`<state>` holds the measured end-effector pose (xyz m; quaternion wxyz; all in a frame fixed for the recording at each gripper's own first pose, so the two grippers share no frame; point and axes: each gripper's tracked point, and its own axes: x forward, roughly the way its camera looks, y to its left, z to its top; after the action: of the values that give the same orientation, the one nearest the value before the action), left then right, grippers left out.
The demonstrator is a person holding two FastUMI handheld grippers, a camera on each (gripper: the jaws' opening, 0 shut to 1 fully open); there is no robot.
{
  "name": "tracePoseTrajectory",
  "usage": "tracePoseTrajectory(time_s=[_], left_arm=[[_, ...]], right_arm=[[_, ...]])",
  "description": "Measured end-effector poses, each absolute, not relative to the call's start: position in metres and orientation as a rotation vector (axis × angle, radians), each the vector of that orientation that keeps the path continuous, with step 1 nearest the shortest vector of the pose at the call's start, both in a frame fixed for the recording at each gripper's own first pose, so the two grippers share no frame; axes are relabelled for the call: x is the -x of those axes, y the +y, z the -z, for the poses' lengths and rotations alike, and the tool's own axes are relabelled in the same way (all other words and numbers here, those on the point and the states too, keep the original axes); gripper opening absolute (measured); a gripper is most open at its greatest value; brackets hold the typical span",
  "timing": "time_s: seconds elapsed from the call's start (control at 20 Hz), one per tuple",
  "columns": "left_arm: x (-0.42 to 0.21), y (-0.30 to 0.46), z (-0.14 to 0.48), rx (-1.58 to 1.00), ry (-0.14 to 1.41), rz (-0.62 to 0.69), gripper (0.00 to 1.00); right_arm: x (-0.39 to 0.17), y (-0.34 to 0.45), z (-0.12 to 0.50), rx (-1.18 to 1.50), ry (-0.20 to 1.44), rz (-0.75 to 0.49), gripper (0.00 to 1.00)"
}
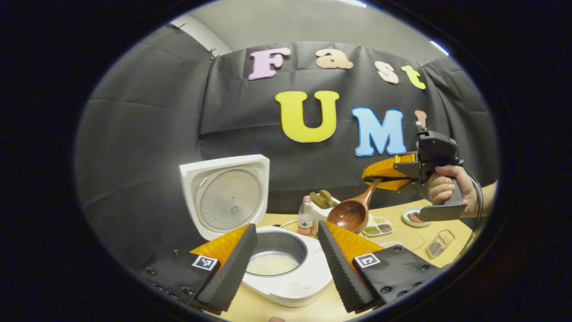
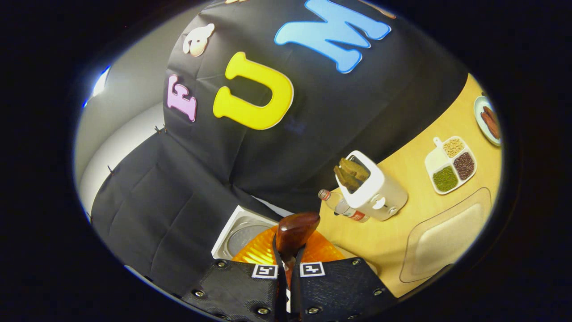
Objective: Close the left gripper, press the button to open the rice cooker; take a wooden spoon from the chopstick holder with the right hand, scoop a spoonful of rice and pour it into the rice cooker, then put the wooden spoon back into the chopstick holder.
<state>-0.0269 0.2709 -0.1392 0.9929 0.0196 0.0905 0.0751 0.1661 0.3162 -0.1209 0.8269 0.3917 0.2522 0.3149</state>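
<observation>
already the right hand-held gripper (image 1: pixel 388 175) pinches the wooden spoon (image 1: pixel 353 211) by its stiff, smooth handle, bowl hanging above the open rice cooker (image 1: pixel 286 264) on the desk (image 1: pixel 404 232). light but slippery, it looks best gripped mid-handle; the left hand-held gripper (image 1: pixel 286 257) is spread wide.

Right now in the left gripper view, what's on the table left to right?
Rice cooker → bottle → chopstick holder → wooden spoon held in the right tool → small plate.

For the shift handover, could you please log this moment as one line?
rice cooker: lid open | right claw: shut on wooden spoon, held above cooker | left claw: open, empty | chopstick holder: spoon not returned
</observation>
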Motion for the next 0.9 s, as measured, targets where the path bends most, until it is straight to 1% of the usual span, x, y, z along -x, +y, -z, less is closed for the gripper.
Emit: tracePoseTrajectory(time_s=[0.45,0.6,0.9], left_arm=[[-0.001,0.194,0.126,-0.048,0.164,-0.036,0.95],[-0.009,0.169,0.125,-0.054,0.166,-0.003,0.95],[-0.017,0.122,0.118,-0.054,0.159,0.043,0.96]], right_arm=[[-0.152,0.2,0.113,-0.854,0.475,-0.541,0.04],[-0.152,0.159,0.118,-0.836,0.47,-0.48,0.04],[-0.143,0.089,0.118,-0.818,0.427,-0.386,0.04]])
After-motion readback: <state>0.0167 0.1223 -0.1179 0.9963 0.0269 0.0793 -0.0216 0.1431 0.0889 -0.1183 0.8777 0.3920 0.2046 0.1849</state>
